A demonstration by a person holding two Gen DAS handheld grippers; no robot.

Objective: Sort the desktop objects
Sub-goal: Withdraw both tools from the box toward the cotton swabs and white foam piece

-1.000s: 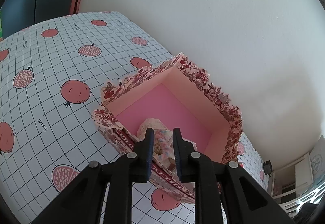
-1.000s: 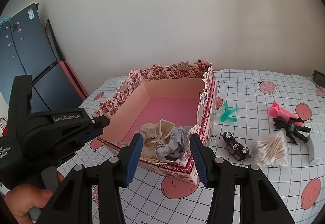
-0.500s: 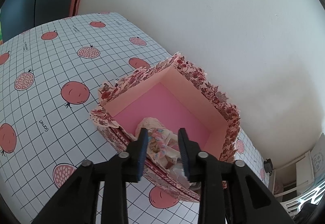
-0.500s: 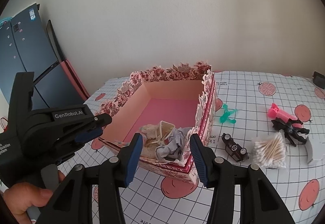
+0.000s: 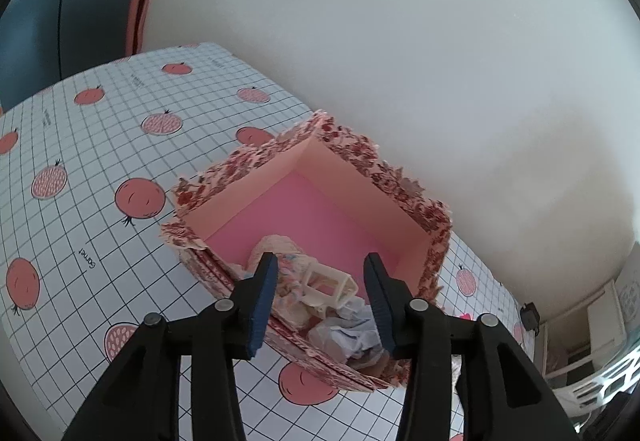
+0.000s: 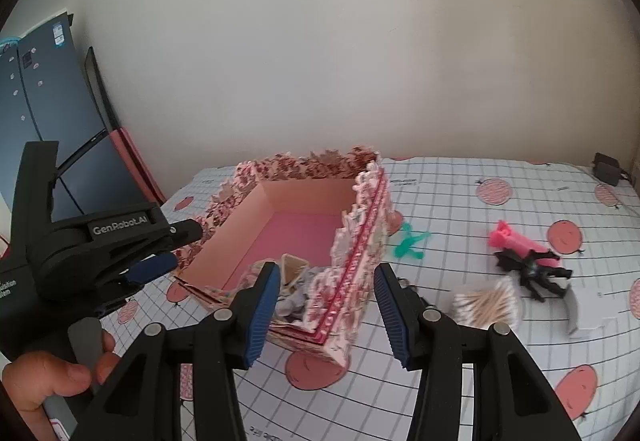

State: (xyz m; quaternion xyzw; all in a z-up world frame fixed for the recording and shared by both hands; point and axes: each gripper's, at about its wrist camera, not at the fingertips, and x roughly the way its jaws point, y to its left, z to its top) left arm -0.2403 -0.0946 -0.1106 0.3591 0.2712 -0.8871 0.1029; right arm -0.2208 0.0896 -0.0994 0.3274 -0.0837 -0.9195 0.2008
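A floral box point(image 5: 404, 193) with a pink inside stands on the table; it also shows in the right wrist view point(image 6: 360, 241). In its near corner lie a patterned pouch point(image 5: 290, 273), a cream plastic frame point(image 5: 326, 287) and grey crumpled paper point(image 5: 352, 333). My left gripper point(image 5: 320, 293) is open and empty just above these. My right gripper point(image 6: 326, 299) is open and empty over the box's near right corner. To the right lie a green toy point(image 6: 410, 241), a pink toy point(image 6: 516, 243), a black toy point(image 6: 532, 271) and a pack of cotton swabs point(image 6: 486, 305).
The table wears a white grid cloth with pomegranate prints point(image 5: 80, 145). A wall stands right behind the box. A grey curved piece point(image 6: 576, 315) lies by the swabs. A black adapter point(image 6: 606, 174) sits at the far right edge. A dark fridge point(image 6: 44, 101) stands at left.
My left gripper has opened and let go of the patterned pouch, which now lies in the box, and has drawn back. My right gripper has shifted right over the box's corner.
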